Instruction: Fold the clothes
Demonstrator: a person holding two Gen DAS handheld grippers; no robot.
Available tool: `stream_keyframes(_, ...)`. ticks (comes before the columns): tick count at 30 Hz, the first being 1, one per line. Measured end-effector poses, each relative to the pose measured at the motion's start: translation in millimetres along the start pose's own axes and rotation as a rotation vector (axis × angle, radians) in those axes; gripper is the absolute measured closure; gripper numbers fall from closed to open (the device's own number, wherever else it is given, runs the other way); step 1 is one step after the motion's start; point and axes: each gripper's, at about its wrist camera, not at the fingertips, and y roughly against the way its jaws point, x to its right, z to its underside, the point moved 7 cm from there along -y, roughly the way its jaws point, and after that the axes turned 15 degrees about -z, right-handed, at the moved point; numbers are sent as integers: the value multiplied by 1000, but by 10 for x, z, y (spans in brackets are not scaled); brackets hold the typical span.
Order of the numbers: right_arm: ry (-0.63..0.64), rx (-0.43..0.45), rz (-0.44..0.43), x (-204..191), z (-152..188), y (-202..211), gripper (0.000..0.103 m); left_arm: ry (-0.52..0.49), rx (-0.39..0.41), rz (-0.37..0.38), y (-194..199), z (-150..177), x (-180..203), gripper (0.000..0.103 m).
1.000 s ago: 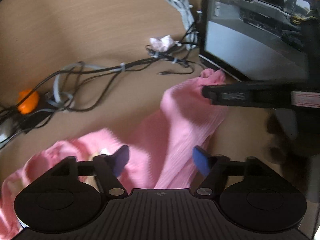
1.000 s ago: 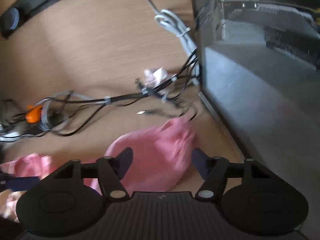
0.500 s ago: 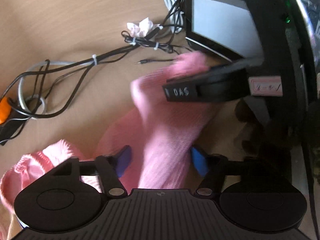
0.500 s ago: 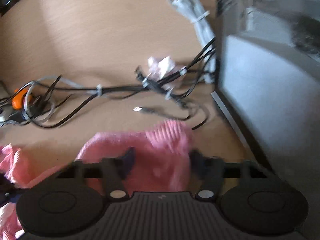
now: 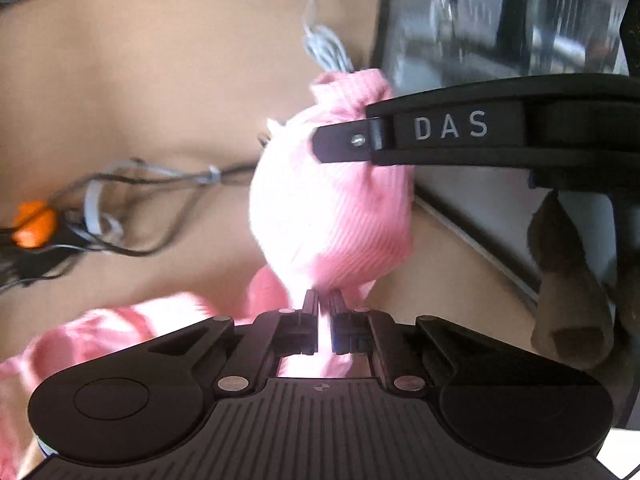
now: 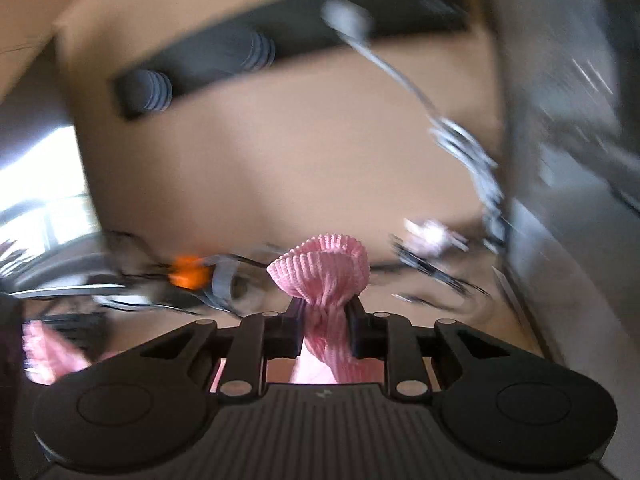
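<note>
Both tools closed since earlier, gripping pink garment [image 5: 332, 216].

Place: a desk-type workspace, an office or home computer corner
Surface: light wood-grain counter [image 5: 140, 92]
Machine: open computer case [image 5: 500, 20] with a clear side panel, standing at the counter's right edge
Wiring: tangled black cables [image 5: 132, 216], a bundled white cable [image 5: 324, 46]
Far edge: long black bar [image 6: 280, 44], blurred
</note>
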Motion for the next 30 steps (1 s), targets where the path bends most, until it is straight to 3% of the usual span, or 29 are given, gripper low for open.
stream_keyframes(4,72,-35,-132,-823,-4,-231,81,69,49,-16,533,165,-519,91)
stream_keyframes(5,73,-56,-191,-1010,26,-312,74,84,48,-16,650,277,-668,86)
stream_keyframes(7,75,-93,-317,-1371,82,-452,56,108,19,-8,787,514,-913,60)
stream_keyframes(8,89,-89,-355,-1500,85,-461,43,128,-2,-16,836,648,-1046,57)
stream_keyframes(10,153,-52,-362,-1655,52,-379,34,188,-50,-38,904,897,-1334,48)
stream_keyframes(12,208,-34,-284,-1608,52,-302,30,290,-86,-49,952,1082,-1642,39)
stream_keyframes(13,223,-51,-227,-1506,116,-287,30,346,-96,-46,954,1116,-1769,32)
stream_keyframes(15,250,-97,-116,-1281,278,-263,30,454,-106,-42,925,1133,-1999,27)
stream_keyframes(19,359,-260,69,-899,879,-189,30,511,-106,-25,770,983,-2116,18)
stream_keyframes(22,428,-350,143,-740,1254,-193,30,501,-136,-6,491,840,-2056,18)
stream_keyframes(26,390,-395,212,-378,1408,-434,30,428,-200,-45,48,755,-1874,19)
stream_keyframes(27,367,-393,213,-308,1410,-481,40,399,-216,-64,-45,757,-1814,24)
stream_keyframes(28,340,-392,198,-270,1386,-518,53,368,-227,-83,-114,751,-1761,43)
stream_keyframes(29,316,-384,180,-267,1351,-524,76,333,-221,-101,-116,721,-1726,56)
stream_keyframes(30,295,-374,163,-271,1315,-519,83,298,-215,-120,-117,690,-1691,72)
